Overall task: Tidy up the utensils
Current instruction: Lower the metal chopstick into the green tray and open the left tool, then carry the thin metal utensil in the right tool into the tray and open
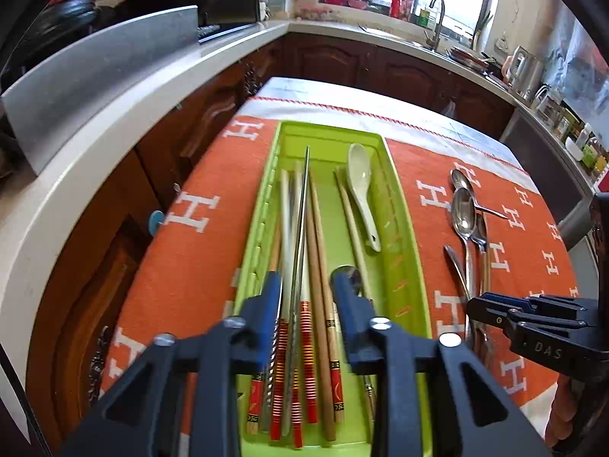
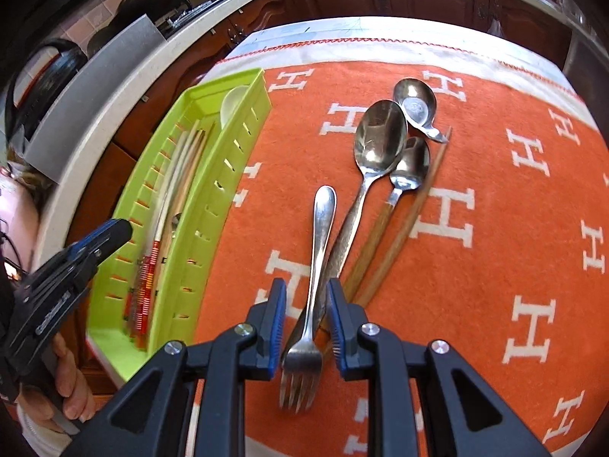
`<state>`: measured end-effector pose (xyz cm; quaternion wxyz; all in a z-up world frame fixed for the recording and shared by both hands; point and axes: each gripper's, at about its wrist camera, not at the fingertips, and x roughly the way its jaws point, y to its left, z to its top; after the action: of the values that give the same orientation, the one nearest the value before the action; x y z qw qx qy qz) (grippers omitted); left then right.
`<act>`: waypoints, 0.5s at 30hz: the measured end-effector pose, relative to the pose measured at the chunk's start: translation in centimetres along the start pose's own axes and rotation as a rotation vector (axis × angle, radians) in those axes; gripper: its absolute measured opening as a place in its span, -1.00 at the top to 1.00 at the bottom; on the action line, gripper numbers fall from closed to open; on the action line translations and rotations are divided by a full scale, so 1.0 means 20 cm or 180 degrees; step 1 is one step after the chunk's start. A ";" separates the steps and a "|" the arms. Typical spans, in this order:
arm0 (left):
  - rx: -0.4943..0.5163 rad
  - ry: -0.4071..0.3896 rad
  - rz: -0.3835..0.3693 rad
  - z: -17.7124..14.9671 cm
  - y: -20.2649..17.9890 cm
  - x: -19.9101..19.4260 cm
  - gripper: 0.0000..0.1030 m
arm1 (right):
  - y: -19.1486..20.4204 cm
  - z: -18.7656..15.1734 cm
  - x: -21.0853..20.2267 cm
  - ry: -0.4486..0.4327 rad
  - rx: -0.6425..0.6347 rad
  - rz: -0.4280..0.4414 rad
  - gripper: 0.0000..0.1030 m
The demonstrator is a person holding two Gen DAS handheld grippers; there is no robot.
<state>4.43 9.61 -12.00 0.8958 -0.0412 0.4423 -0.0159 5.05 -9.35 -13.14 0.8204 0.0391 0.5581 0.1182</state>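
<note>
A green slotted tray [image 1: 399, 228] on the orange mat holds several chopsticks [image 1: 316, 247], a white ceramic spoon [image 1: 361, 186] and a metal spoon [image 1: 348, 270]. My left gripper [image 1: 308, 285] hovers over the tray's near end, jaws open, nothing pressed between the pads. In the right wrist view a steel fork [image 2: 321, 228] runs straight between the pads of my right gripper [image 2: 306, 285], tines toward the camera. The pads close on the fork's broad part above the tines. Beyond it lie three metal spoons [image 2: 377, 141] and a loose wooden chopstick [image 2: 418, 198].
The orange mat with white H letters [image 2: 495, 152] covers a small table. A pale kitchen counter [image 1: 114, 133] with brown cabinets curves around its left and far sides. A person's hand [image 2: 72, 381] grips the left tool [image 2: 110, 228] beside the tray [image 2: 213, 175].
</note>
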 end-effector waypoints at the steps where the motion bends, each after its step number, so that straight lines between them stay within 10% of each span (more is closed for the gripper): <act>1: 0.0015 -0.0036 0.0027 0.00 0.00 -0.01 0.18 | 0.01 0.00 0.00 -0.0011 -0.0045 -0.0048 0.58; 15: 0.0036 -0.0086 -0.0139 -0.04 -0.01 -0.06 0.07 | 0.14 -0.01 0.05 -0.0192 -0.0485 -0.0749 0.96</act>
<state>3.07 9.54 -11.44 0.9014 -0.0461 0.4290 -0.0375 4.77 -6.48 -13.59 0.8456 -0.0855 0.5233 0.0620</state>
